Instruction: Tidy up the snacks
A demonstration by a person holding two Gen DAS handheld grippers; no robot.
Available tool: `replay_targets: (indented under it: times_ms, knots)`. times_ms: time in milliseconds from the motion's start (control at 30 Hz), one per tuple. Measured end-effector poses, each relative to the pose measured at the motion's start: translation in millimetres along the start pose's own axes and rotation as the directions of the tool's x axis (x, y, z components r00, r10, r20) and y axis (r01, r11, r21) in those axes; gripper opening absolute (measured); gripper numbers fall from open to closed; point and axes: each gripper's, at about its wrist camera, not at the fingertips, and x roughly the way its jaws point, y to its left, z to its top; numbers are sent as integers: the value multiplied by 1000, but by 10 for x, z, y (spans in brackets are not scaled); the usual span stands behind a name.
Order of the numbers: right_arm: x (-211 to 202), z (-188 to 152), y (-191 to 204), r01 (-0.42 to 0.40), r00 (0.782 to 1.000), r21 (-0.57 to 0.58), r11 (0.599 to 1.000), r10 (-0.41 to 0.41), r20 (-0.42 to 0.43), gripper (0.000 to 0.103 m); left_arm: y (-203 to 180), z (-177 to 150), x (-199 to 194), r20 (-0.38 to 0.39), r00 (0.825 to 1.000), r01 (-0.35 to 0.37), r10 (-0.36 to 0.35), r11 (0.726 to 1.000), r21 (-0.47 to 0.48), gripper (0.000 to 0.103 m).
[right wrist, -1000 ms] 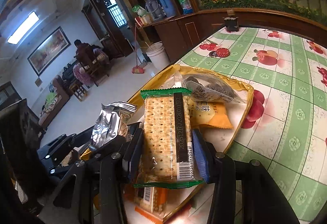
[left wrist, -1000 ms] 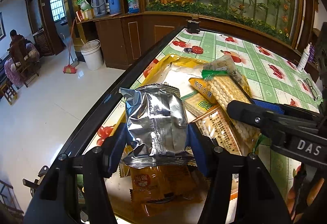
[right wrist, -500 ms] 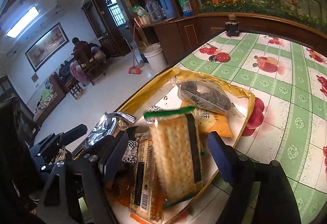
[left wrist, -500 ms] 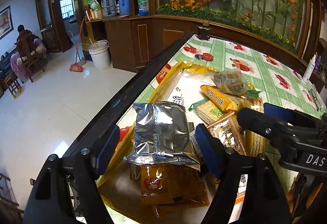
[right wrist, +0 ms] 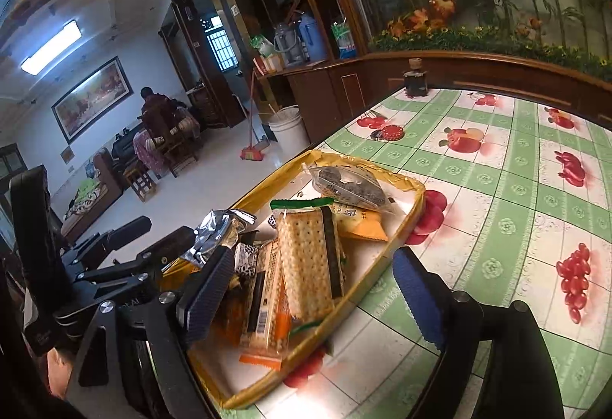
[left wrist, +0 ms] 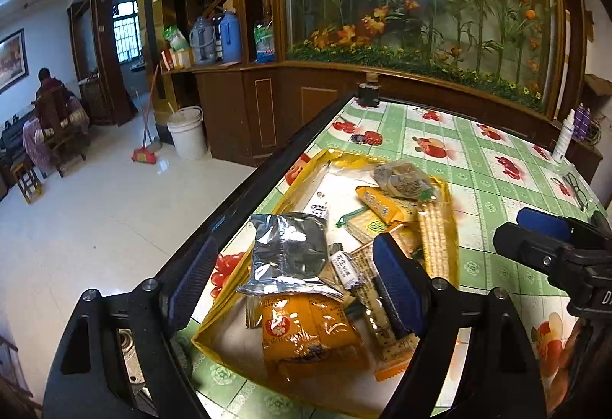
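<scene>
**Both claws empty above the snack tray**

Left wrist view: the left claw [left wrist: 294, 289] stood with its blue pads spread wide and nothing between them, poised over the yellow tray [left wrist: 449, 227] on the worktop [left wrist: 493, 166]. A silver foil packet [left wrist: 290, 254] lay in the tray, on top of an orange snack packet [left wrist: 310, 335]. Beside it lay a cracker pack [left wrist: 434, 246] along the tray's right wall, and a clear bag of dark snacks [left wrist: 401, 181] at the far end. The right claw [left wrist: 543, 231] showed at the right edge, off to the side of the tray.

Right wrist view: the right claw [right wrist: 310, 289] was also spread apart and gripped nothing. The cracker pack [right wrist: 310, 262] rested in the tray [right wrist: 405, 216], leaning on other packets, with the clear bag [right wrist: 348, 185] beyond it and the foil packet [right wrist: 214, 231] at the left.
</scene>
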Motion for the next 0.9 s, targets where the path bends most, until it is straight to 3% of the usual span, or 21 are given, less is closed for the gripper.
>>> replay_targets:
  times_ms: [200,400,667,900]
  knots:
    - [-209,-75,36,-30,999,-31,999,31,16,87,-73,-28,-275,20,1000,22,-23,1000,21,85]
    - [-368,-142,141,-57,998,-99,993,59,12,88,-154,-115,-552,53,998,-25,21,996,81,88]
    - [-449,-143,346,-109,994,-248,963,106,-26,88,-55,-180,-840,87,996,11,-17,998,64,88]
    - [-497,-100,471,-113,994,-329,937,109,-30,88,-38,-237,-976,144,990,-15,5,998,69,88]
